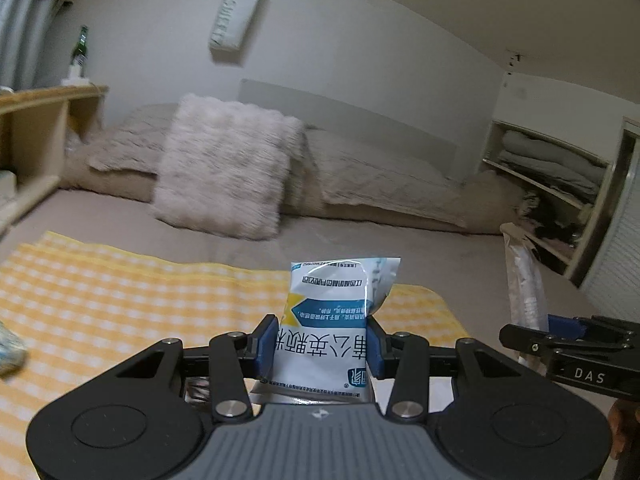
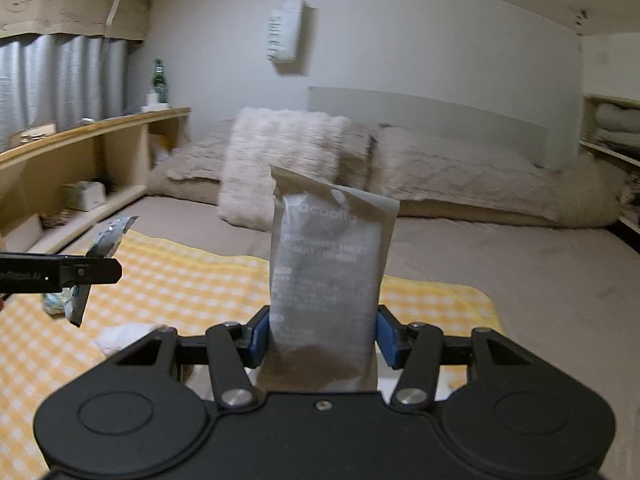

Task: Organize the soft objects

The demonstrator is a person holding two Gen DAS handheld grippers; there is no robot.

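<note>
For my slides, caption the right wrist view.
Right gripper holds a grey pouch above the yellow checked cloth.

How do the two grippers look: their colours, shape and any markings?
Both are alike: the left gripper and the right gripper have black linkage arms with silver pivot screws, round black discs at each side, and blue fingers. The right one's side reads "DAS".

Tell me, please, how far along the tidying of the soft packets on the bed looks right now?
Nothing looks put away yet. In hand: the left gripper is shut on a white-and-blue packet, and the right gripper on a grey pouch, both held above the yellow checked cloth. Left: setting both down, plus something white lying on the cloth.
</note>
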